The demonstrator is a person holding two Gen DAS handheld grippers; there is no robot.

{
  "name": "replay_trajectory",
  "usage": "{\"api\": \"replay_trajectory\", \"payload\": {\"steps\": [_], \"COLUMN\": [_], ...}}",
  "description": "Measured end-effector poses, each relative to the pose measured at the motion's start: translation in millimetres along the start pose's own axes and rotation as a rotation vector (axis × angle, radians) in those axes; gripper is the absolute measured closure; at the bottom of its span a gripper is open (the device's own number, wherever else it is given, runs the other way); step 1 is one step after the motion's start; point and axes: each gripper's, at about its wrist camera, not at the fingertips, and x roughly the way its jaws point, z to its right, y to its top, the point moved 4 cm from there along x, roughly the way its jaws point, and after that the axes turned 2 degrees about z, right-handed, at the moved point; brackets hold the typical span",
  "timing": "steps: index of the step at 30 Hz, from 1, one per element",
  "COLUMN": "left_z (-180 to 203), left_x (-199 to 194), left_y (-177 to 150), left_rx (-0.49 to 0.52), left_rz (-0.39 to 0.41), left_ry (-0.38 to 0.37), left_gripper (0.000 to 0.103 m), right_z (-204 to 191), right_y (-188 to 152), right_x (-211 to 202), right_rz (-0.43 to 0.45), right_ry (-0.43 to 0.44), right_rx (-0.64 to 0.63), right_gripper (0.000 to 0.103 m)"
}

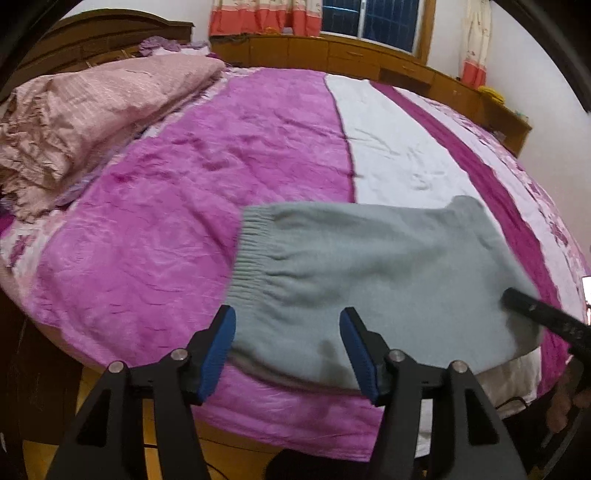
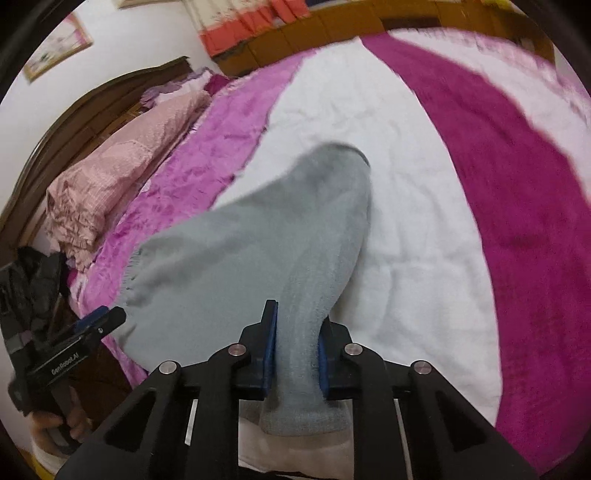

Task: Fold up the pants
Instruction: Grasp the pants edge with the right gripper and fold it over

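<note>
The grey fleece pants (image 1: 369, 280) lie near the front edge of the bed, elastic waistband (image 1: 251, 251) to the left. My left gripper (image 1: 288, 354) is open, its blue pads either side of the pants' near edge, holding nothing. My right gripper (image 2: 295, 350) is shut on a bunched grey leg end of the pants (image 2: 258, 243) and lifts it above the bed. The right gripper also shows in the left wrist view (image 1: 543, 317) at the pants' right side. The left gripper shows in the right wrist view (image 2: 92, 325), beside the pants.
The bed has a pink, white and magenta striped cover (image 1: 166, 206). A crumpled pink quilt (image 1: 85, 114) is piled at the back left by the wooden headboard (image 1: 92, 33). A wooden shelf (image 1: 369, 55) and curtains line the far wall.
</note>
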Motion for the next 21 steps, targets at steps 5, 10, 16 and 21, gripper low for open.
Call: {"api": "replay_trajectory", "payload": {"steps": [5, 10, 16, 21], "left_z": [-26, -43, -54, -62], "left_x": [-4, -6, -11, -17], "left_y": [-3, -7, -4, -1], "left_rx": [-0.047, -0.071, -0.076, -0.097], "left_rz": [-0.023, -0.026, -0.018, 0.0], "left_ry": [0.014, 0.035, 0.04, 0.048], "left_gripper": [0.041, 0.041, 0.041, 0.041], "right_z": [-33, -62, -100, -125], "right_y": [12, 19, 25, 26], "right_x": [-19, -32, -33, -27], "right_rz": [0.055, 0.088, 0.088, 0.072], "right_ry": [0.014, 0.054, 0.11, 0.225], "right_rx": [-0.092, -0.16, -0.218, -0.207], "right_gripper": [0.093, 0.093, 0.094, 0.094]}}
